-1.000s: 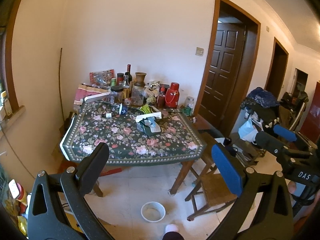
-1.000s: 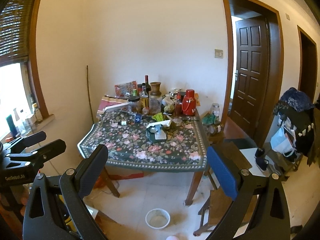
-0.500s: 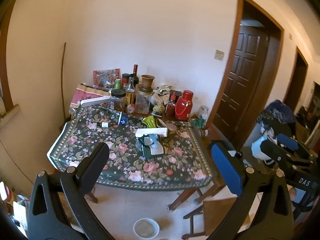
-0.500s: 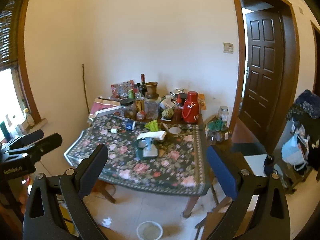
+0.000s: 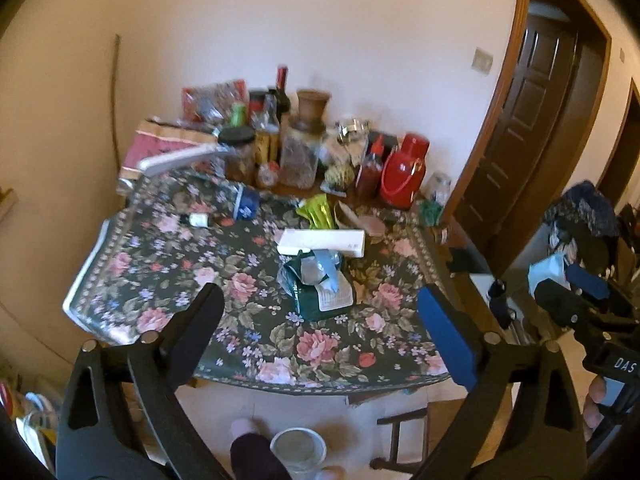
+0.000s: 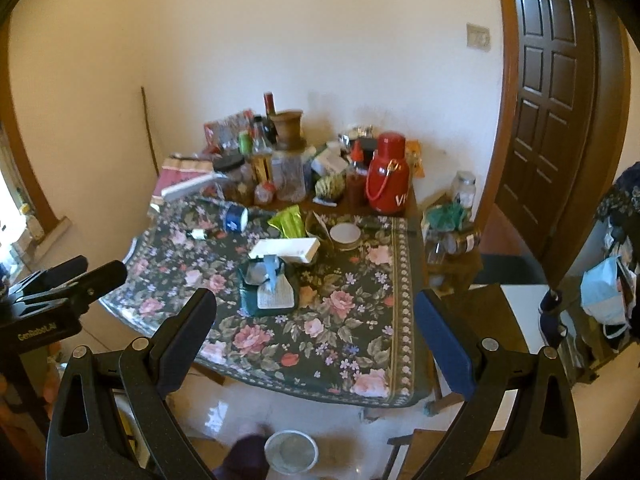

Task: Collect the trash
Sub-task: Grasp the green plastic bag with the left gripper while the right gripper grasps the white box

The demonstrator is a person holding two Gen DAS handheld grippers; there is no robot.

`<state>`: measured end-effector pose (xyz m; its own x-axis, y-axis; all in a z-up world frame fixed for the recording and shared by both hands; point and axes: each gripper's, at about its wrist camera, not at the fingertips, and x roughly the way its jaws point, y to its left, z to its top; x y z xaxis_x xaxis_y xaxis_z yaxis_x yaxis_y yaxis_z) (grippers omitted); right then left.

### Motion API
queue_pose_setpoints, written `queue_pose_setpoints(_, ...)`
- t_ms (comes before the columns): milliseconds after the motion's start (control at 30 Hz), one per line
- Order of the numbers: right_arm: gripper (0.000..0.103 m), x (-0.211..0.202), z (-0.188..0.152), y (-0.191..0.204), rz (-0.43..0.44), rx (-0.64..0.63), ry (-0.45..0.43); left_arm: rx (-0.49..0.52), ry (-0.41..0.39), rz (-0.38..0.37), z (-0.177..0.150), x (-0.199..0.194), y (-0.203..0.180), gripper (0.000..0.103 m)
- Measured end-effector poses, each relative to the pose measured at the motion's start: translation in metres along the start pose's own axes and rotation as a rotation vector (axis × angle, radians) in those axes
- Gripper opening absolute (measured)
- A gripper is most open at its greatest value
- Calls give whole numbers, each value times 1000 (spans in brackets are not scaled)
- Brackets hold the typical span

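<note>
A table with a dark floral cloth [image 5: 168, 280] [image 6: 360, 304] carries loose trash: a dark green torn wrapper [image 5: 320, 284] [image 6: 268, 288], a long white box [image 5: 322, 242] [image 6: 286, 250], a yellow-green wrapper [image 5: 318, 210] [image 6: 288, 220], a blue-labelled can lying down [image 5: 244, 204] [image 6: 234, 216] and a small vial [image 5: 198, 220]. My left gripper [image 5: 320, 332] is open and empty, held short of the table's front edge. My right gripper [image 6: 316, 328] is open and empty too, to the left one's right.
Bottles, jars, a clay pot [image 5: 312, 108] and a red thermos [image 5: 404, 172] [image 6: 386, 180] crowd the table's back. A white bowl [image 5: 296, 452] [image 6: 290, 450] sits on the floor in front. A wooden chair [image 5: 404, 428] and a dark door [image 6: 552, 100] are at the right.
Both grippers have moved forward toward the table, which now looks larger and closer. Both stay open and empty.
</note>
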<state>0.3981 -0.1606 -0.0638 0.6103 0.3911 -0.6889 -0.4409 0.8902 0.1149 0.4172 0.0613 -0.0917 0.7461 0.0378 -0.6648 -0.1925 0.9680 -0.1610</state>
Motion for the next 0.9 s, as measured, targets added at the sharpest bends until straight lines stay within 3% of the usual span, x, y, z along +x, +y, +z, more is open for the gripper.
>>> queue_pose_setpoints(233, 98, 78, 21, 6, -50, 69, 106, 30, 197, -54, 18, 109, 34, 79)
queue_pose_setpoints(300, 98, 107, 27, 7, -67, 110, 141, 42, 248, -61, 18, 136, 42, 78)
queue_pose_setpoints(400, 98, 146, 33, 5, -45, 184, 195, 28, 325, -83, 16, 170, 55, 77)
queue_pose_setpoints(533, 98, 198, 35, -3, -6, 310, 279, 14, 416, -132, 13, 214, 68, 67)
queue_pose_setpoints(733, 94, 259, 29, -13, 24, 451, 366, -17, 499, -219, 11, 259, 74, 61)
queue_pose_setpoints(900, 87, 297, 27, -16, 40, 484, 417, -22, 533, -256, 12, 281, 71, 61)
